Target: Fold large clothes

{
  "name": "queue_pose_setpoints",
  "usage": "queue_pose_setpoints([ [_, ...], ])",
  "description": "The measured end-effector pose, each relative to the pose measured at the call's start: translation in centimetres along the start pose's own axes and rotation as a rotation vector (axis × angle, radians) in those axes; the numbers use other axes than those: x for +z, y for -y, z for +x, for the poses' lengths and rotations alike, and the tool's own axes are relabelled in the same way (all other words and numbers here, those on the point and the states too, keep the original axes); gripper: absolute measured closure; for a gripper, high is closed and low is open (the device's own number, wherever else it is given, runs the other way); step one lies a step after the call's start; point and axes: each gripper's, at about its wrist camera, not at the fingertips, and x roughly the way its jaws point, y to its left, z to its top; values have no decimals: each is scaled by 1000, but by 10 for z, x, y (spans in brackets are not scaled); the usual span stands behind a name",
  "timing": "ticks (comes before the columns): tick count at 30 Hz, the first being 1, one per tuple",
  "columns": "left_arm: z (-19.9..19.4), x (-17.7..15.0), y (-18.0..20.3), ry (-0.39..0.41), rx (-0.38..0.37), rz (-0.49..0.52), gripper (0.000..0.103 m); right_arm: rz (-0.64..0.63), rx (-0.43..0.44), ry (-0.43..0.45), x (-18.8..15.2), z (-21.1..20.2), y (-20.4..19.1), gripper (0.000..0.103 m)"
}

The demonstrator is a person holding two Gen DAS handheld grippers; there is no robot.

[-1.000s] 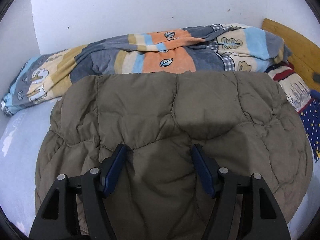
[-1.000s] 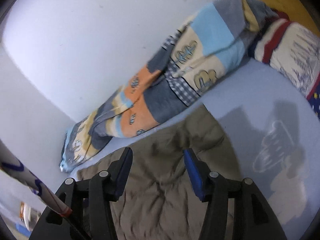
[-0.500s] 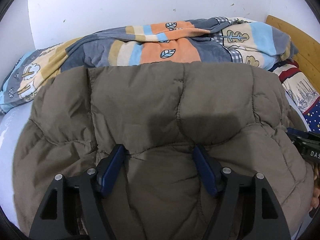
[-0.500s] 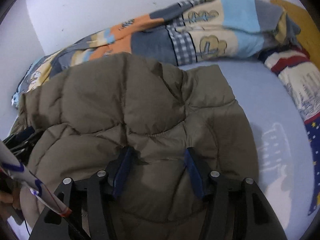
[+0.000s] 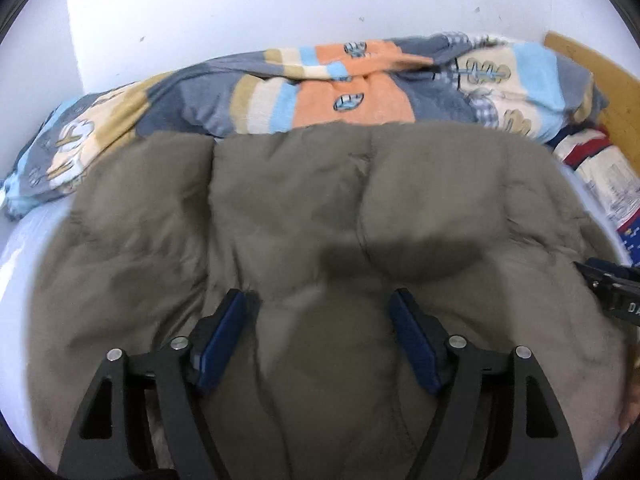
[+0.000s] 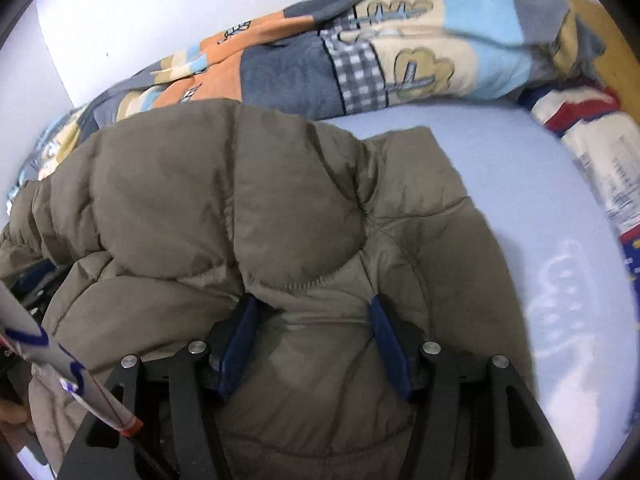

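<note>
While the puffy brown coat (image 5: 320, 208) lies spread on the pale blue bed (image 6: 520, 184), both tools sit low over it with their fingers wide apart and nothing pinched between them. In the left wrist view, the left tool (image 5: 318, 336) is at 6 o'clock, and the coat fills the picture from there up to 12 o'clock, so the coat is right under and in front of it. In the right wrist view, the right tool (image 6: 312, 340) is also at 6 o'clock, and the coat runs from it toward 10 o'clock, with a thick folded hump on top. The coat's long side seems to go from left to right across both tools, so neither hand looks much nearer than the other. The blue pads look like they are touching the cloth or just above it; I cannot tell which. A flat bottom edge and corner of the coat stick out at about 1 o'clock in the right view, and that looks like the easiest edge to grab next. Past that edge, toward 3 o'clock, the bed is bare sheet with a cloud print, so there is room to pull or flip the coat that way. A striped blanket (image 5: 352, 88) with leaves and trees is bunched along the white wall (image 5: 280, 8) at 12 o'clock, just behind the coat, so there is little room that way. A red and white pillow (image 6: 592, 136) lies at 2 o'clock.
</note>
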Motion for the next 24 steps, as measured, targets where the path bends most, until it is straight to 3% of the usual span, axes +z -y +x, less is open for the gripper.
queue_pose_setpoints([
  [2,-39,-13,-7,34,-61,-32,29,49,48,41,-6,-31,2,41],
  [4,-71,-30,-12,72,-42,-34,29,77,160,106,-22,-73,5,41],
  [6,-95,-49,-17,57,-24,-11,29,66,155,135,-40,-102,0,38],
  [11,-149,-95,-32,25,83,61,29,18,190,98,-96,-147,-27,38],
  [15,-180,-125,-52,55,113,18,29,28,174,90,-127,-172,-42,38],
  [19,-167,-136,-75,51,137,-72,29,96,160,134,-134,-187,-44,38],
  [22,-147,-133,-84,26,152,-116,29,55,110,168,-129,-181,-50,42],
  [24,-137,-128,-86,21,147,-128,29,42,104,140,-126,-166,-52,44],
])
